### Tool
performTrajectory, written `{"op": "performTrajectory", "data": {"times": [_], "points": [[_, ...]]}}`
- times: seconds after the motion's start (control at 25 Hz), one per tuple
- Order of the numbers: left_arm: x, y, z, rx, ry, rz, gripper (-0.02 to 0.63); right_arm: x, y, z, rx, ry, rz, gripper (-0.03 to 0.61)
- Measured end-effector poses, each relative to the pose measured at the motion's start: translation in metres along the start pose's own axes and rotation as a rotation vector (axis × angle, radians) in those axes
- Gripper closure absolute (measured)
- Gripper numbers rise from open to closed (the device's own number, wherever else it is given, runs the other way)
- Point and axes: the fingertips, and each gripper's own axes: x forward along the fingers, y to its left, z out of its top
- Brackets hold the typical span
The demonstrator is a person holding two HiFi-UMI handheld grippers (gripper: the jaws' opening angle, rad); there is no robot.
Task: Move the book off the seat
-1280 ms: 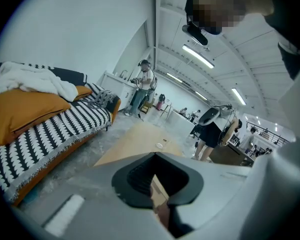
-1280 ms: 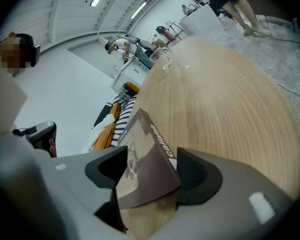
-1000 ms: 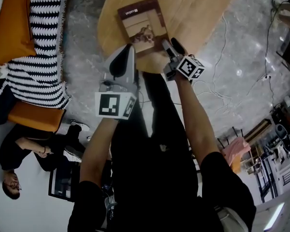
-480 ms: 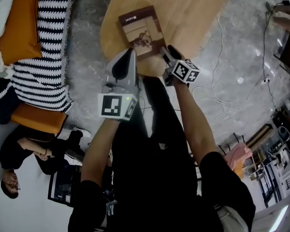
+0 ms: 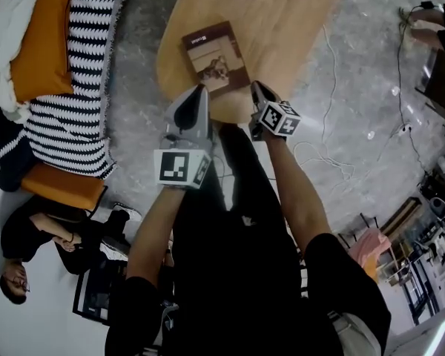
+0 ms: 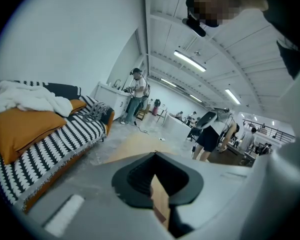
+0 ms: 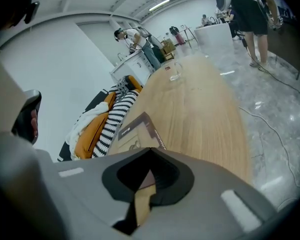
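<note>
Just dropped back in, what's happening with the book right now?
The book lies flat on the wooden table, off the striped sofa, and nothing is holding it. The person's left gripper and right gripper hang over the table's near edge, both shut and empty; the right jaws have just closed on nothing.

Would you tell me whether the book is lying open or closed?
Closed: the book lies flat on the table, cover up.
</note>
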Motion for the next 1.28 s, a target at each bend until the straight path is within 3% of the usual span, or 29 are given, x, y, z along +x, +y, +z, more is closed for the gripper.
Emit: {"op": "performTrajectory", "data": {"times": [0.48, 0.96, 1.28], "points": [[-0.036, -0.039, 0.047, 0.069, -0.041, 0.006, 0.607, -0.063, 0.063, 0.023, -0.209, -0.008, 0.021, 0.569], [-0.092, -0.085, 0.093, 0.072, -0.091, 0.037, 0.607, -0.161, 0.149, 0.090, -0.317, -0.168, 0.087, 0.569], [-0.128, -0.116, 0.134, 0.089, -0.160, -0.015, 0.607, -0.234, 0.209, 0.127, -0.408, -0.309, 0.160, 0.569]]}}
